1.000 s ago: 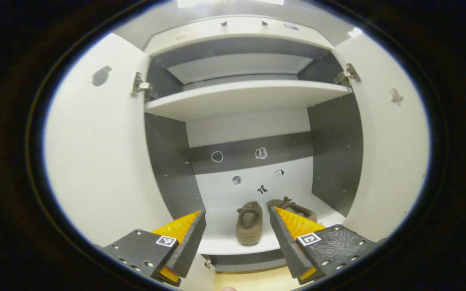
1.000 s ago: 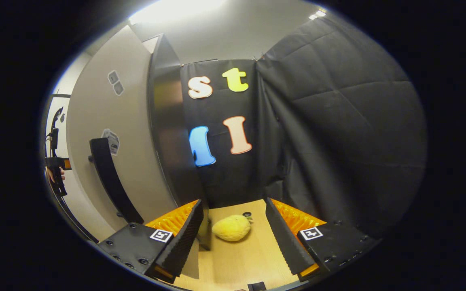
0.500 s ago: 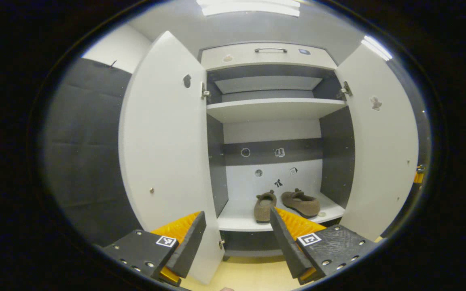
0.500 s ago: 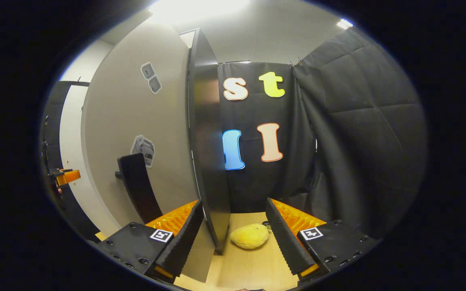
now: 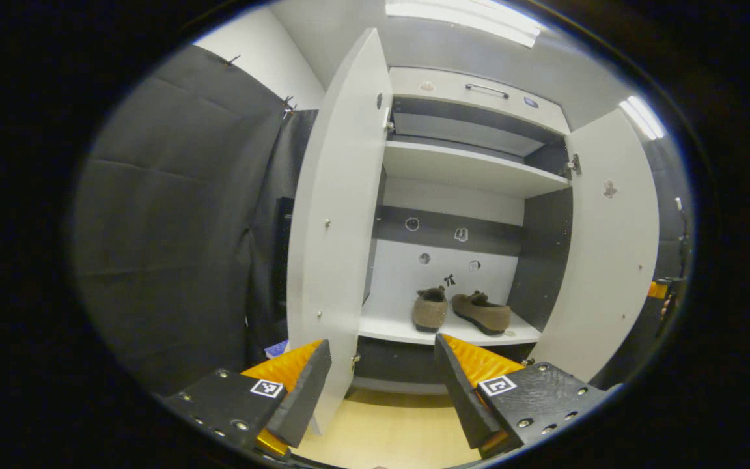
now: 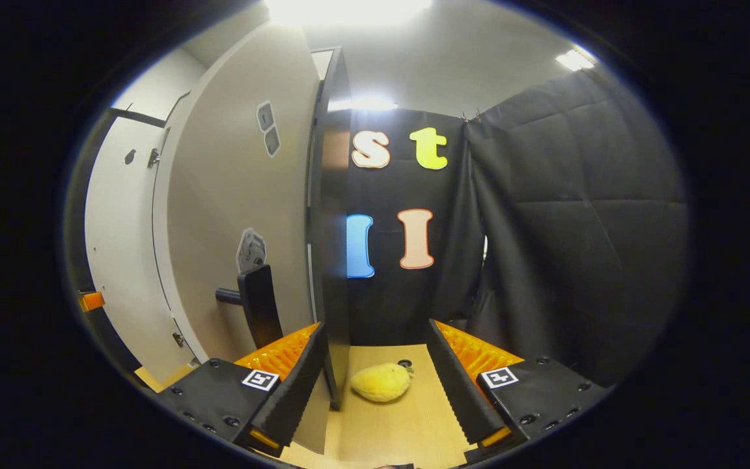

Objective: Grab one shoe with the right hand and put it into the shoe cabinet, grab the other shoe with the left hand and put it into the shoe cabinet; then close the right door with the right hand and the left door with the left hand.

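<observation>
Two fuzzy brown shoes [image 5: 461, 310] on the cabinet's smooth white shelf [image 5: 388, 329].

Stickers [image 5: 412, 224] on cabinet back too small to tell.

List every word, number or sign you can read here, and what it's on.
No text can be read.
Small stickers on the cabinet's back wall: too small.
Door stickers on the right door: blurred.
Marker squares on the left tongs: patterns, no words.
</observation>
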